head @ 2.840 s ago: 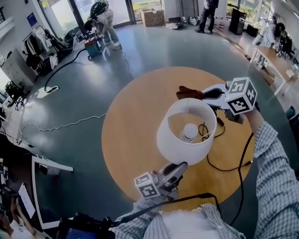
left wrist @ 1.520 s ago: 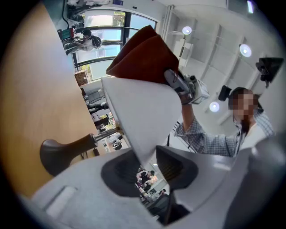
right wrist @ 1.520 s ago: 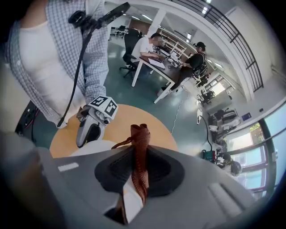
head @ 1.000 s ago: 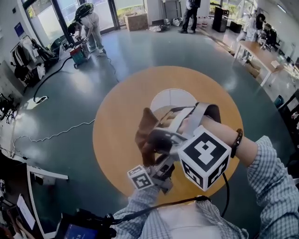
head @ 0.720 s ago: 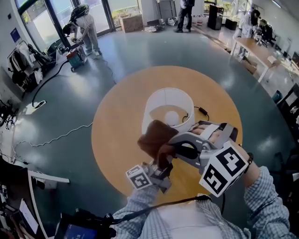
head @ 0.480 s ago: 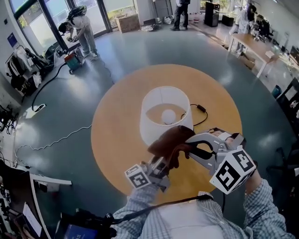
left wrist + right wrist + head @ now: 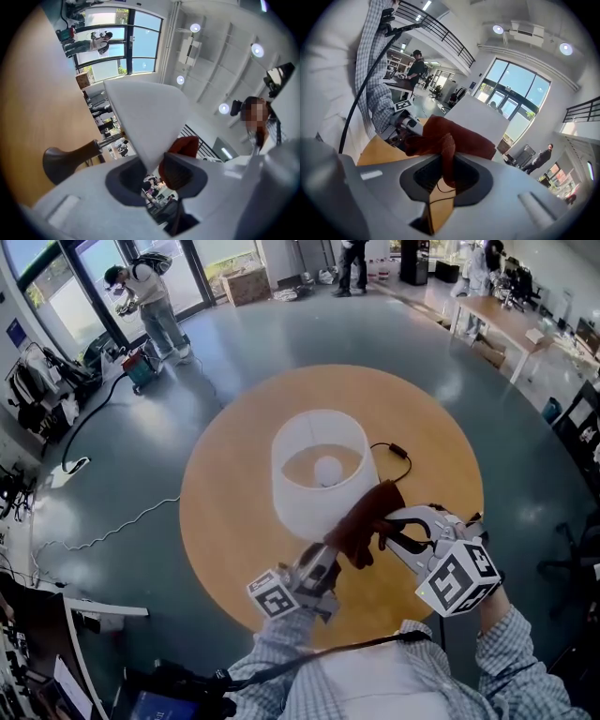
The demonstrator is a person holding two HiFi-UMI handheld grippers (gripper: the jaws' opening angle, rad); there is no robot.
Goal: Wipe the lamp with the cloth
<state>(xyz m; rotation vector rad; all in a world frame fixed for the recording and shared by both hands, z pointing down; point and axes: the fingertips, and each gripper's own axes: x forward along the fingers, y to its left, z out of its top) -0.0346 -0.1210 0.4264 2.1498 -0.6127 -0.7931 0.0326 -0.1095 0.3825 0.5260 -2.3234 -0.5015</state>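
On a round wooden table [image 7: 234, 502] over grey floor [image 7: 281, 343], left gripper [image 7: 322, 557] clamps lampshade [image 7: 314, 507], right gripper [image 7: 392, 527] cloth [image 7: 366, 521].

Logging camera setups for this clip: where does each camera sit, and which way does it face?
Head view: on the person's head, looking steeply down at the table and lampshade; both sleeves, left gripper and right gripper show.
Left gripper view: on the left gripper, looking up along its jaws, closed on the lampshade's rim.
Right gripper view: on the right gripper, facing lampshade and sleeve; jaws pinch the cloth.
Shared: all three show lampshade and cloth.
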